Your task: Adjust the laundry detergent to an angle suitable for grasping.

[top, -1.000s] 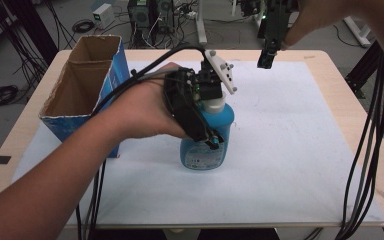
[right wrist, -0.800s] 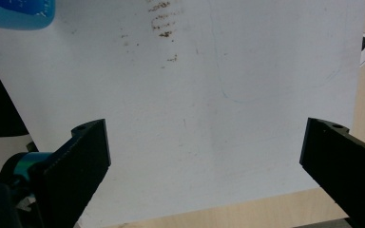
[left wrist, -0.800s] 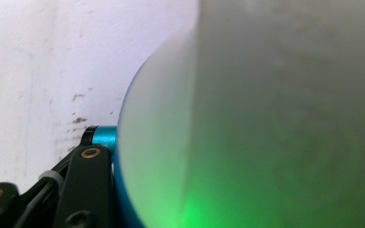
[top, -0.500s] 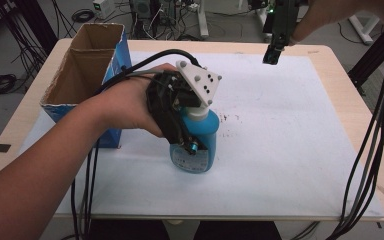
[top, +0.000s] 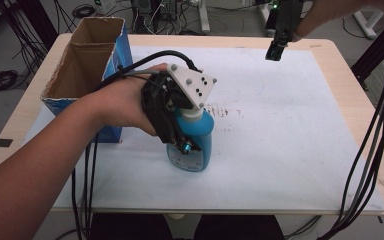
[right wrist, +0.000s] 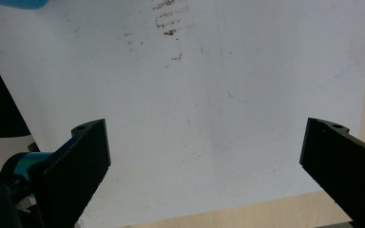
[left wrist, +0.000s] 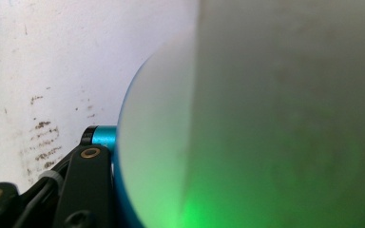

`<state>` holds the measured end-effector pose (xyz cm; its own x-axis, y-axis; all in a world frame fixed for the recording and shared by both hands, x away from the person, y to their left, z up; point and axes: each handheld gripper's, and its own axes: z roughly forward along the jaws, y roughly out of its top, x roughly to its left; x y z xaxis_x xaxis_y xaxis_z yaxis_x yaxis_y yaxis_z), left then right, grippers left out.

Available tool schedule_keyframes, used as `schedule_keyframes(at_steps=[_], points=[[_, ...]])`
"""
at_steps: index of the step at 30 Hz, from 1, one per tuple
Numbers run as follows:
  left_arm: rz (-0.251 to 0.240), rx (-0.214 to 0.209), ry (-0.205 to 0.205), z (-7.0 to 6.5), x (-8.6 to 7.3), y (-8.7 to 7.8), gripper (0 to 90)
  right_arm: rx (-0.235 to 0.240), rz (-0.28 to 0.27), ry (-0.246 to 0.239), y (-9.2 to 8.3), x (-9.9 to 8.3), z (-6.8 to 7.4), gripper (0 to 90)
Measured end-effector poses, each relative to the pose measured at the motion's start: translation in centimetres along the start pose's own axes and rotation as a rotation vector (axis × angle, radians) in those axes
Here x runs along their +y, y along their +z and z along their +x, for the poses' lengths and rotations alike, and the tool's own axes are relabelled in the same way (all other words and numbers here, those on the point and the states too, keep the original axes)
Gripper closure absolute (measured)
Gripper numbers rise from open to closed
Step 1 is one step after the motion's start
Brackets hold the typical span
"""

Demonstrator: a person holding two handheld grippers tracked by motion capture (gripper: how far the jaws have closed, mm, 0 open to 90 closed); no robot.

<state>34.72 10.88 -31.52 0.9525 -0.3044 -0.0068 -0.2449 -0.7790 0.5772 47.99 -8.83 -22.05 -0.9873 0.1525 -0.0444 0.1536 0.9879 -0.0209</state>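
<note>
Clamping a blue bottle (top: 192, 145) between its jaws, the left gripper (top: 172, 125) stands near the middle of the table (top: 330, 55), a little to the left, with a person's left hand (top: 125, 102) wrapped around its black body and the grey three-cornered plate on top. The bottle stands upright on the white sheet (top: 290, 150) that covers most of the table, its white neck rising just beside the plate. In the left gripper view one black jaw lies flat against the bottle's (left wrist: 247, 114) pale, green-lit side. Brown smudges (top: 225, 111) mark the sheet just right of the bottle. Left of the hand, an open cardboard box (top: 87, 55) with blue sides stands at the table's far left part, touching the forearm. At the far right the right gripper (top: 275, 50) hangs above the sheet, well apart from the bottle; in the right gripper view its jaws stand spread wide with nothing between them. Black cables (top: 375, 125) trail down the right side.
</note>
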Motion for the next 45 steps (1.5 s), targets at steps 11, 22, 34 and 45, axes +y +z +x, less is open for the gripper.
schedule_keyframes(at_steps=[11, 22, 34, 45], points=[[-0.008, -0.005, -0.028, 0.1, -0.7, 0.6, 43.9, 0.002, 0.004, 0.009, 0.1, 0.1, -0.1, 1.8], [0.005, -0.007, -0.047, 0.2, -0.6, 0.7, 41.7, 0.002, -0.002, 0.012, 0.2, -0.1, -0.2, 1.8], [-0.003, 0.005, -0.073, 0.1, -0.6, 0.2, 33.4, 0.004, -0.003, 0.016, 0.0, -0.2, -0.1, 1.8], [0.029, 0.010, -0.112, -0.2, -0.8, -0.8, 26.4, 0.005, -0.004, 0.012, 0.1, 0.2, -0.1, 1.8]])
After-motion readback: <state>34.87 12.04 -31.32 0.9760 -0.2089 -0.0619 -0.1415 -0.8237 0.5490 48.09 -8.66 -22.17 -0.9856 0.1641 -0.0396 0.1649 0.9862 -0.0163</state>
